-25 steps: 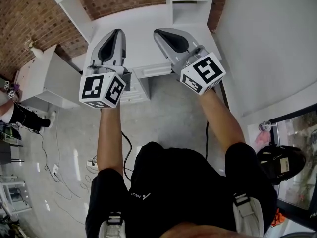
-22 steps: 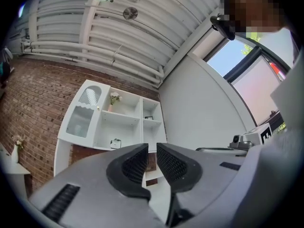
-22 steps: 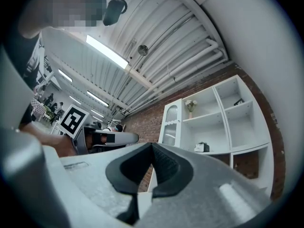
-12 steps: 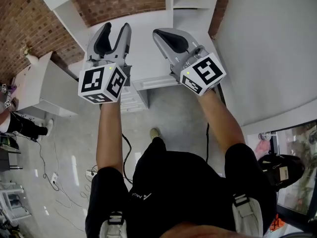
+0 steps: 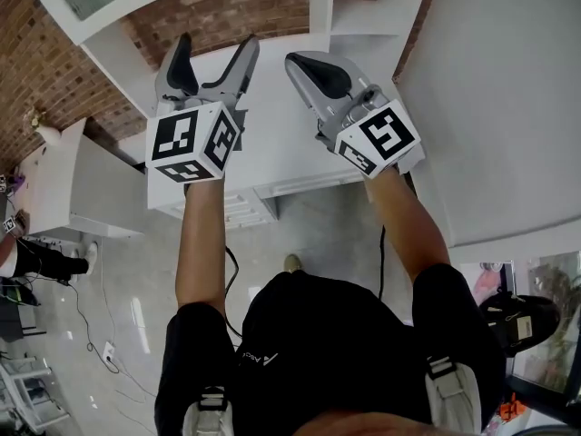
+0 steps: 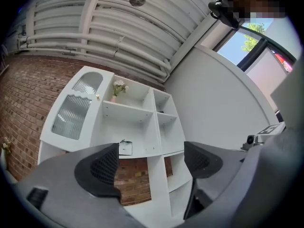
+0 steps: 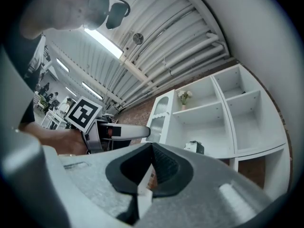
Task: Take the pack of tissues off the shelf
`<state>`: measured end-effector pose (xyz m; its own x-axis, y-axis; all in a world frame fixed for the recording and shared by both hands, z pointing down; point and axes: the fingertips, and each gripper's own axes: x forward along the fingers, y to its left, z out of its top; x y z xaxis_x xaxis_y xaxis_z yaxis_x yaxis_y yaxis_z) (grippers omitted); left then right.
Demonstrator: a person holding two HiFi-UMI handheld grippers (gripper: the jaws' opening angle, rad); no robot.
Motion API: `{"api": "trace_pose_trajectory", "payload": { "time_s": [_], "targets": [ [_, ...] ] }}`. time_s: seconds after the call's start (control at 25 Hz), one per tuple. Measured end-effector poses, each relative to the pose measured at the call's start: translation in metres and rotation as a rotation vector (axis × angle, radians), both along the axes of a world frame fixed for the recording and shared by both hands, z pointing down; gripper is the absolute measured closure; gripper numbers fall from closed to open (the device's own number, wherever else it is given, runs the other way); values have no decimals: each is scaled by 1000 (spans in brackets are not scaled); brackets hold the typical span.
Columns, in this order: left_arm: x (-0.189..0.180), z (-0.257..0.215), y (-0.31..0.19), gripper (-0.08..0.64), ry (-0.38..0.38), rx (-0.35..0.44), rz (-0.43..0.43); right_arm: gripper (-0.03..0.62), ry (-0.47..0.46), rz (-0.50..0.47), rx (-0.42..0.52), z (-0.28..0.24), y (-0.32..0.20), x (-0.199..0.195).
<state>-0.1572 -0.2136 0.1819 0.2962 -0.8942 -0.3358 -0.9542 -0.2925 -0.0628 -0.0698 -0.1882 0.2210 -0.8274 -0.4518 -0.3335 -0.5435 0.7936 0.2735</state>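
Pack of tissues: a small pale pack. It sits on the floor board of the wide middle compartment of the white shelf unit. Neither gripper touches it.
Pack, in the left gripper view: it shows just past the upper edge of one finger, well behind it and not between the fingers.
Below the pack: an open compartment backed by brick.
Above the pack: a vase of flowers stands on the next board up, toward its left end.
Left of the pack: a ribbed glass door closes the leftmost column of the shelf unit.
Behind the unit: a brick wall.
Left gripper: I hold it raised and aimed at the shelf unit. Its fingers are spreading apart, with only open air and the far shelves between them.
Right gripper: I hold it beside the left one, aimed the same way. Its fingers are clenched together on nothing.
Head view: both grippers are up in front of me and well apart from each other, marker cubes toward my body.
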Motion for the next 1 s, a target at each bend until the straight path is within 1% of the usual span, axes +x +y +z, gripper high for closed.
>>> {"api": "trace_pose_trajectory", "payload": {
  "time_s": [0.24,0.36,0.52,0.76,1.0],
  "targets": [
    [-28,-7,-73,115,-11,-17,13,591,10,51,10,1,-60,-26],
    [-35,-15,-106,109,-29,-28,14,591,17,65,10,0,-86,-37],
    [-40,-28,-146,107,-44,-39,-6,591,26,68,14,-1,-116,-47],
    [-40,-46,-206,89,-48,-52,-57,591,34,40,40,-10,-157,-48],
    [-37,-46,-276,78,-34,-109,-122,591,50,-6,69,-20,-204,-34]
  ]
}}
